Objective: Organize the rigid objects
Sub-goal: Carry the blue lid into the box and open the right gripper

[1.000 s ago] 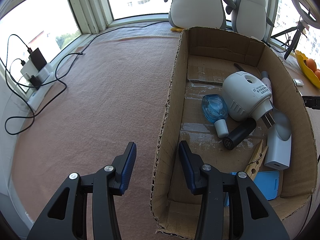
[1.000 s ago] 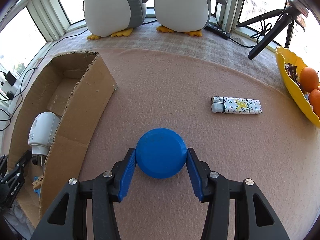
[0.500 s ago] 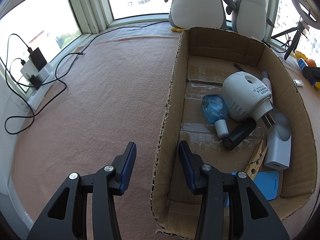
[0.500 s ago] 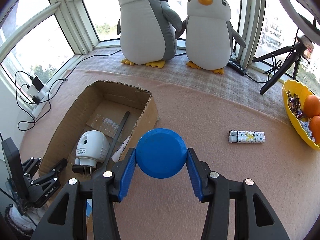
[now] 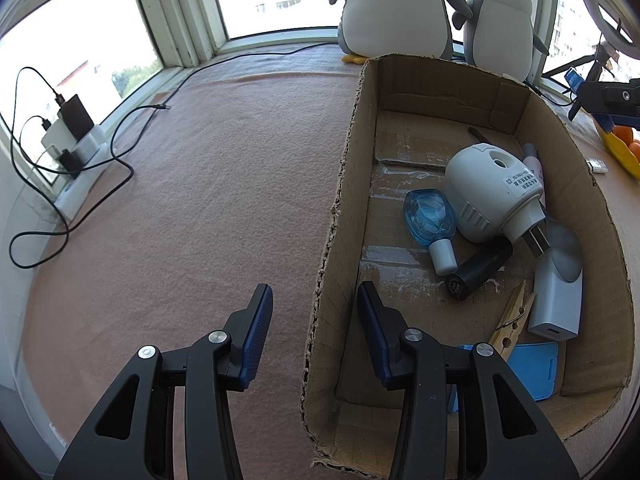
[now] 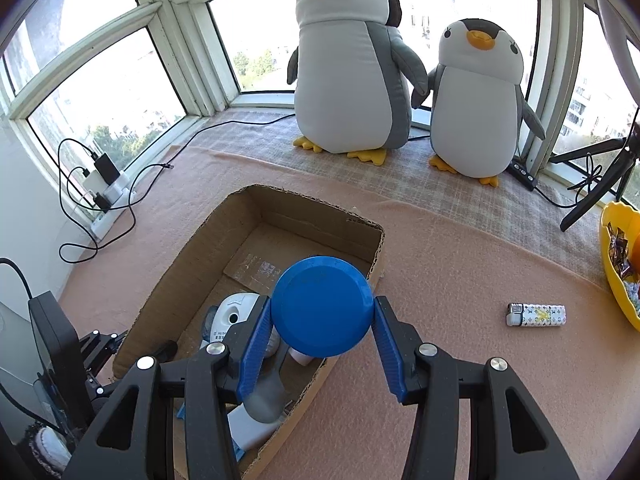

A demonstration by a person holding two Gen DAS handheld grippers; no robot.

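Observation:
My right gripper (image 6: 320, 328) is shut on a round blue lid (image 6: 322, 306) and holds it in the air over the right wall of the cardboard box (image 6: 256, 216). The box (image 5: 344, 184) holds a white plug device (image 5: 492, 192), a blue bottle (image 5: 430, 218), a black tube (image 5: 478, 268), a wooden clothespin (image 5: 512, 316), a white charger (image 5: 556, 300) and a blue card (image 5: 532, 368). My left gripper (image 5: 316, 336) is open and straddles the box's left wall near its front corner. A patterned lighter (image 6: 536, 315) lies on the pink cloth right of the box.
Two plush penguins (image 6: 352, 68) stand at the window behind the box. A yellow bowl of fruit and sweets (image 6: 620, 256) sits at the far right, beside a tripod (image 6: 596, 184). A power strip with chargers and cables (image 5: 72, 140) lies at the left edge.
My right gripper has risen and swung left with the blue lid, from the cloth to above the box. The left gripper has not moved.

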